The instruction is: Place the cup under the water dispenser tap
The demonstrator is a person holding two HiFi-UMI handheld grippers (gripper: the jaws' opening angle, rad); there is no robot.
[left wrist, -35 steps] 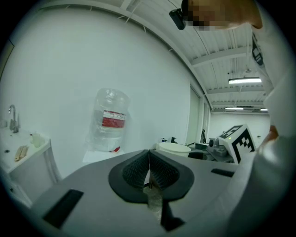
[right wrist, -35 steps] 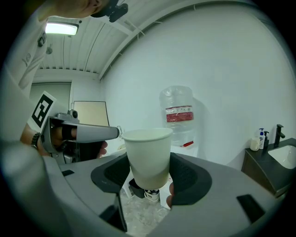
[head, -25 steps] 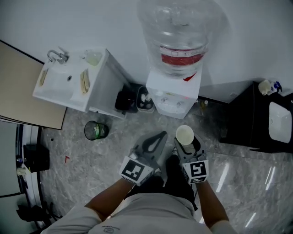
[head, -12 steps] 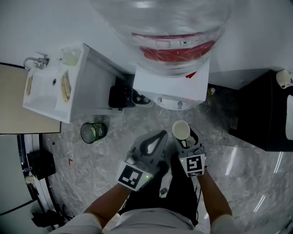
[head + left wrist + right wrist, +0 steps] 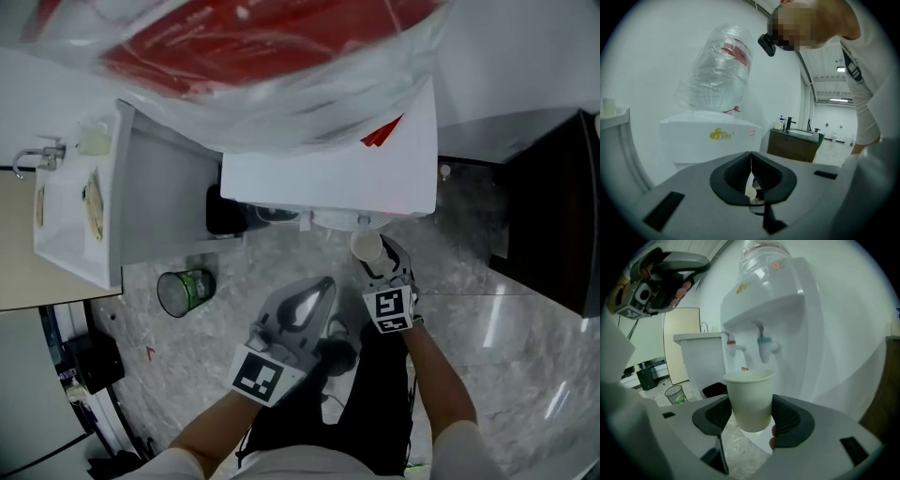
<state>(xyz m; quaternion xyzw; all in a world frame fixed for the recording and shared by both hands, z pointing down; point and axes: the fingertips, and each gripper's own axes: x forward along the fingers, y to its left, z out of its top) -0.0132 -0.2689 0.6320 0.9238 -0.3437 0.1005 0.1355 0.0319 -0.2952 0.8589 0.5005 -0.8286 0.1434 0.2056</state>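
Note:
A white paper cup (image 5: 749, 399) stands upright between the pads of my right gripper (image 5: 750, 417), which is shut on it. In the right gripper view the cup's rim is just below and in front of the water dispenser's (image 5: 787, 319) red tap (image 5: 733, 348) and blue tap (image 5: 765, 345). From the head view the cup (image 5: 366, 246) is at the dispenser's (image 5: 337, 178) front edge, held by the right gripper (image 5: 373, 259). My left gripper (image 5: 302, 309) hangs to the left of it, shut and empty. The left gripper (image 5: 751, 174) points at the dispenser body (image 5: 708, 138) and its bottle (image 5: 719, 70).
A round waste bin (image 5: 185, 289) with green contents stands on the marble floor to the left. A white sink cabinet (image 5: 141, 206) flanks the dispenser's left side, with a black object (image 5: 225, 214) between them. A dark cabinet (image 5: 553, 216) is at the right.
Both grippers have sunk and moved in toward the dispenser. The cup has gone from the open floor in front to the dispenser's front edge by the taps. The head has leaned closer.

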